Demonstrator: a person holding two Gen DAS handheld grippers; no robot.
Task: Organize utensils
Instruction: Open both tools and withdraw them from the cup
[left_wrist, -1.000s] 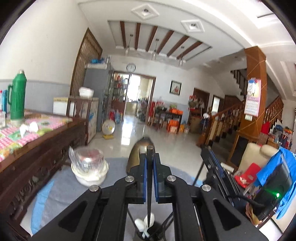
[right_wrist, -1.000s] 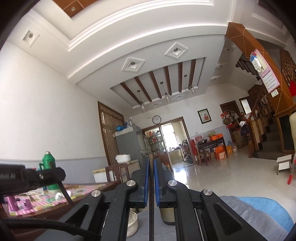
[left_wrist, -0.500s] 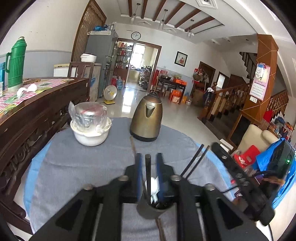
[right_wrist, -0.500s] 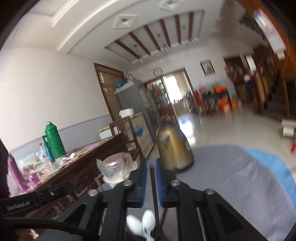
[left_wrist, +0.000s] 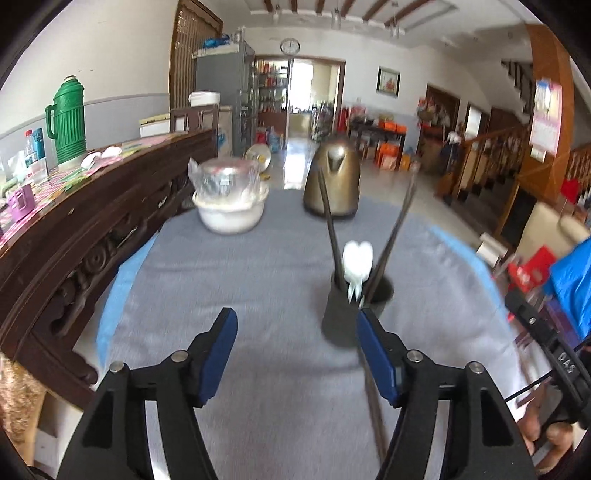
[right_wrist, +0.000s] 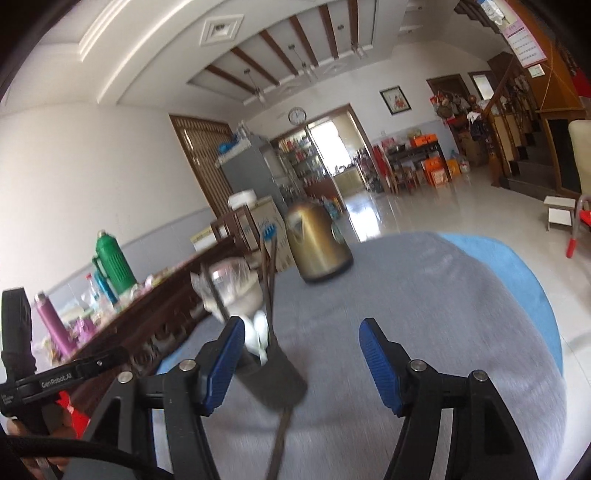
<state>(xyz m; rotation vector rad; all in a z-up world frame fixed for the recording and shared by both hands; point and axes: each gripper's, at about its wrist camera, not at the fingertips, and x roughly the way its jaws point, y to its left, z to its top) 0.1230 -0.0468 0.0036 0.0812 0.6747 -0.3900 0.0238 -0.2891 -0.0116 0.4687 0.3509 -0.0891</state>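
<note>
A dark utensil cup stands on the grey-clothed round table. It holds several dark chopsticks and two white spoons. One dark chopstick lies on the cloth in front of the cup. My left gripper is open and empty, just short of the cup. In the right wrist view the cup, the spoons and the lying chopstick show at lower left. My right gripper is open and empty, to the right of the cup.
A brass kettle and a white bowl with a plastic-wrapped lid stand at the table's far side. A dark wooden sideboard with a green thermos runs along the left. The other handheld device is at right.
Both grippers were shut on chopsticks; both have opened and pulled back. The chopsticks now stand in the cup, and one lies on the cloth.
</note>
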